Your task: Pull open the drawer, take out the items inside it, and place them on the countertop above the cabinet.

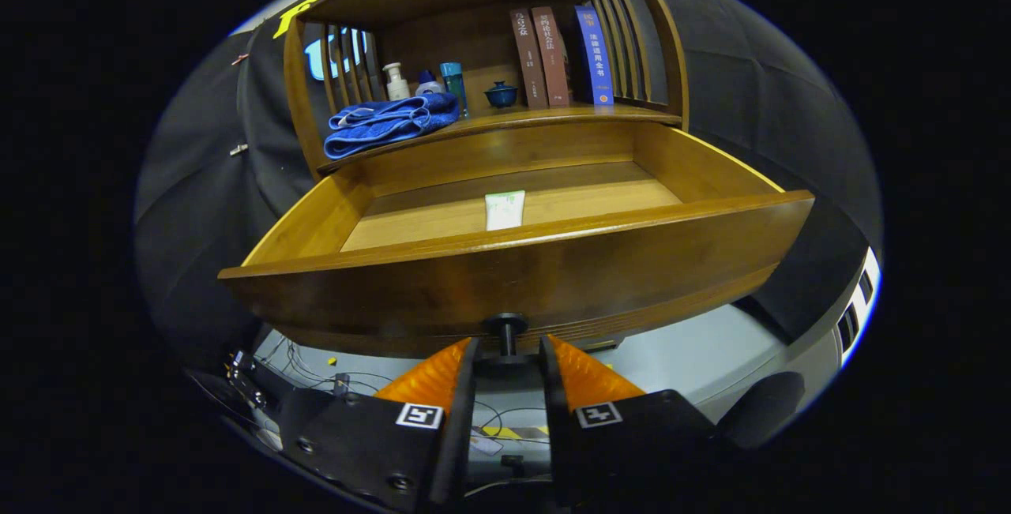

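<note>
One tube [505,210] lies flat on the floor of the open drawer [553,277], near its front wall. My gripper [508,356] has its fingers closed on the knob [507,329], one at each side, seemingly pressing it. On the countertop [545,117] behind: a towel [391,123], bottles [426,84], a cup [501,94], three books [561,56].

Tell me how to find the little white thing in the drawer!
Look at the wooden cabinet and its big open drawer, whose knob sits between the fingers of the gripper. On the drawer's floor, beyond the front panel, lies a small pale tube. It is the one thing seen in the drawer; the blue towel, bottles and books stand on the countertop above.
</note>
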`<state>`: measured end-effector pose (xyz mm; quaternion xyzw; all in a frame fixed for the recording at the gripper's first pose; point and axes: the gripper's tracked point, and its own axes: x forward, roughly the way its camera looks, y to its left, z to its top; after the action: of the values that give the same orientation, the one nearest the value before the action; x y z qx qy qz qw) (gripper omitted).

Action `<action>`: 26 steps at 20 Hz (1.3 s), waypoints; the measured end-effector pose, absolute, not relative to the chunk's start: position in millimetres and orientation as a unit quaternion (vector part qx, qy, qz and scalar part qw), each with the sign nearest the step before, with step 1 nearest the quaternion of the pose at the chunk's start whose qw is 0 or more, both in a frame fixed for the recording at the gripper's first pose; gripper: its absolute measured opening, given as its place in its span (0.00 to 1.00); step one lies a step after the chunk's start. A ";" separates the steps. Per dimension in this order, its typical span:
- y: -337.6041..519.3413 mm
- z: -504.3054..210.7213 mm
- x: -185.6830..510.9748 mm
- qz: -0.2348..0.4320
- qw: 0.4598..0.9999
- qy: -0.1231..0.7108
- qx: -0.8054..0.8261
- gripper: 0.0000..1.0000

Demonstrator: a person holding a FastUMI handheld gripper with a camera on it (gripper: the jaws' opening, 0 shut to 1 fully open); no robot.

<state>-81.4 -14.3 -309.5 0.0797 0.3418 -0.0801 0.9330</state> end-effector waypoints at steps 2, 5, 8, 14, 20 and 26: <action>-14.2 -299.1 -88.3 -0.089 0.932 0.340 0.090 0.64; -16.1 -261.6 -92.9 -0.108 0.938 0.319 0.083 0.95; -13.4 -221.4 -74.5 -0.105 0.947 0.295 0.076 0.98; -19.9 -188.4 22.5 -0.064 0.945 0.307 0.091 0.98; -23.5 -250.0 84.1 -0.039 0.885 0.453 0.101 0.98; -26.9 -316.7 85.7 -0.045 0.820 0.568 0.057 0.97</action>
<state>85.7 -26.9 -316.7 0.0570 0.5676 -0.0453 0.8201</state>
